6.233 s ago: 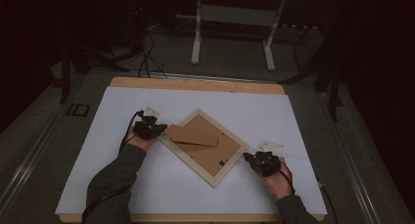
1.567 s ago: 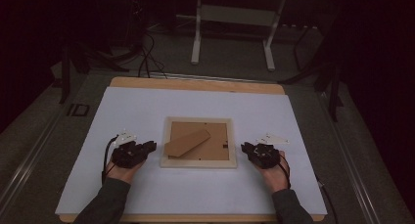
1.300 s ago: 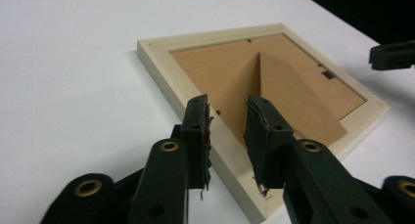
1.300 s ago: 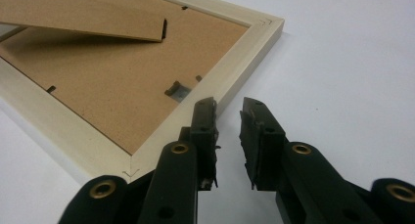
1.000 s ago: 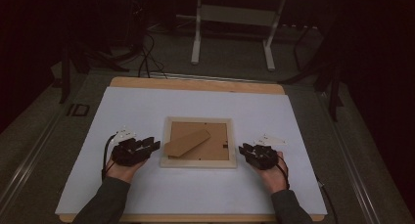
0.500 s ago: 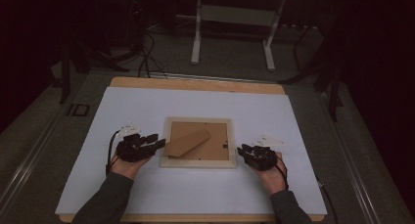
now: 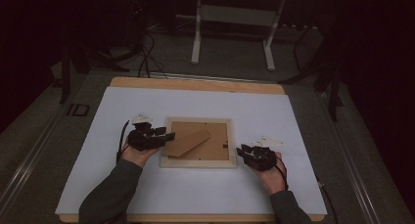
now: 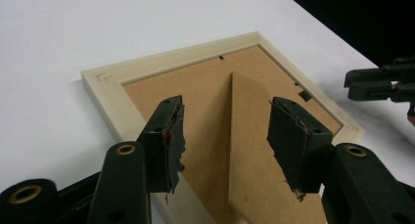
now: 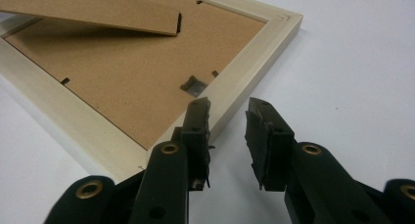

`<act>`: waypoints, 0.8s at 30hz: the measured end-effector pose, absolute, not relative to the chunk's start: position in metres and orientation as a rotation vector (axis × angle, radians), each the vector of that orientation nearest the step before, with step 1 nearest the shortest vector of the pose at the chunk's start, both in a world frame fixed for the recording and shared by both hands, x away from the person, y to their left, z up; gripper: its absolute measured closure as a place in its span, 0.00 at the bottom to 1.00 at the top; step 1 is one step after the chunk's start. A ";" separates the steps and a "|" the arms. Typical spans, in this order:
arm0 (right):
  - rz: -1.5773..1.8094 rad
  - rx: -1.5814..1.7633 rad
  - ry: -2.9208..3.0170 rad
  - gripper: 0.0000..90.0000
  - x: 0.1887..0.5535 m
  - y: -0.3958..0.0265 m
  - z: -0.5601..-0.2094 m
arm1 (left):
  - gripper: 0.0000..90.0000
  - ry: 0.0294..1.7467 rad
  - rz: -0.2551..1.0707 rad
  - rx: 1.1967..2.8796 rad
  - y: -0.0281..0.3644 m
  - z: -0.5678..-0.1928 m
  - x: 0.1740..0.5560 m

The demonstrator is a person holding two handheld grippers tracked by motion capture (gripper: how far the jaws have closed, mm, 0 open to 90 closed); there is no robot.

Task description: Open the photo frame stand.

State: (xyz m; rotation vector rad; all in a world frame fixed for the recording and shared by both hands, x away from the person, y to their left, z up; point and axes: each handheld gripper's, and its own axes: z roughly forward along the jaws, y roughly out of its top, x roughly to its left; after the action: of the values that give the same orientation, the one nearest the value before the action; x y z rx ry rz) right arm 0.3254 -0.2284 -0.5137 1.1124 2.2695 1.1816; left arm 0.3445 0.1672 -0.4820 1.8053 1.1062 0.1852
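Lying face-down near the middle of the white desk, the picture frame shows its brown backing board, with its pale wooden edges square to the desk's sides. Its fold-out stand points toward 2 o'clock in the high view and lifts clear of the backing at its free end.

The left tool sits at the frame's 9 o'clock edge, reaching over the rim. Its jaws have just been opening and stand wide apart; in the left gripper view the narrow end of the stand lies between them, with neither pad pressing on it.

The right tool waits at the frame's 4 o'clock corner. In the right gripper view its jaws are apart with a narrow gap; the left jaw sits over the frame's outer edge and the right jaw over bare desk, so nothing is clamped.

Open white surface spreads toward 12 o'clock beyond the frame, and wide margins run toward 3 and 9 o'clock past both hands. A band of desk lies between the frame's 6 o'clock edge and the desk's near wooden lip.
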 end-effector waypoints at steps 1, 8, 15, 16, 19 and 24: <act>1.182 1.113 2.270 0.78 0.325 -0.228 -0.514 | 0.54 1.110 0.178 1.803 0.166 -0.482 0.347; 1.185 1.114 2.267 0.76 0.325 -0.228 -0.514 | 0.49 1.134 0.147 1.857 0.153 -0.484 0.365; 1.182 1.115 2.270 0.75 0.324 -0.229 -0.515 | 0.45 1.136 0.108 1.909 0.142 -0.486 0.376; 1.182 1.116 2.269 0.75 0.324 -0.229 -0.514 | 0.45 1.136 0.103 1.914 0.141 -0.486 0.377; 1.185 1.120 2.268 0.75 0.324 -0.229 -0.514 | 0.43 1.143 0.085 1.923 0.138 -0.488 0.380; 1.181 1.118 2.272 0.75 0.324 -0.229 -0.515 | 0.39 1.146 0.048 1.935 0.136 -0.492 0.382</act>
State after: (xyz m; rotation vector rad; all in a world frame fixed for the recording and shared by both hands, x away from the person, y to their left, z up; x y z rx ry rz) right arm 0.3236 -0.2288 -0.5149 1.1184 2.2722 1.1807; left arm 0.3825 0.1355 -0.4920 1.9355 1.1465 0.0480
